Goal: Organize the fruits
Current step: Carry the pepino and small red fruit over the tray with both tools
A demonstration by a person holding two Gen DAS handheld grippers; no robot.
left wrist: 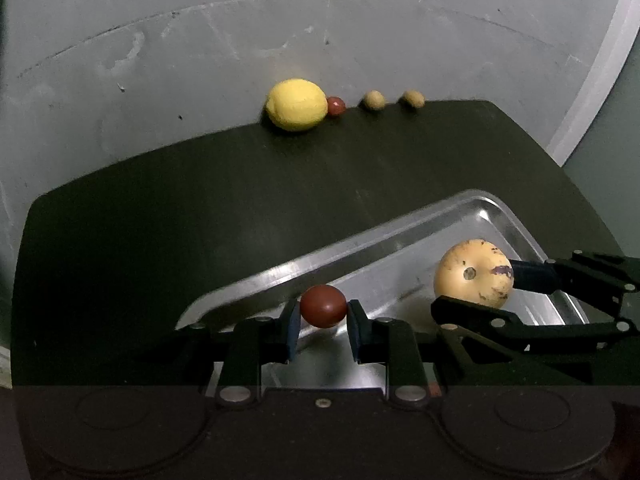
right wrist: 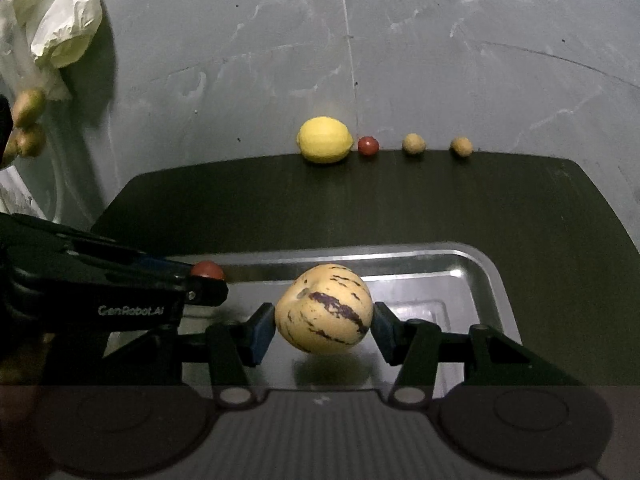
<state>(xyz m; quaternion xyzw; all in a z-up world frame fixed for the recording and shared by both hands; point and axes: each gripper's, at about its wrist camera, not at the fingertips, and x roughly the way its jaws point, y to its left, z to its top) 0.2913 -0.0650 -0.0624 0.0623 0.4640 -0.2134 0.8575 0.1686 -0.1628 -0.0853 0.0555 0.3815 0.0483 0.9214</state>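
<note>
My left tool (left wrist: 323, 322) pinches a small red-brown fruit (left wrist: 323, 305) across its middle above the near rim of the steel tray (left wrist: 400, 236), while my right tool (right wrist: 324, 330) clamps the striped pale melon (right wrist: 324, 308) at its widest girth over the tray floor. Both look smooth, round and prone to roll, the little one light, the melon heavier and probably bruisable, so I'd squeeze gently.

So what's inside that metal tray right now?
Nothing rests in the metal tray where its floor shows. A striped yellow fruit and a small red fruit hang above it in jaws, hiding part of the floor.
</note>
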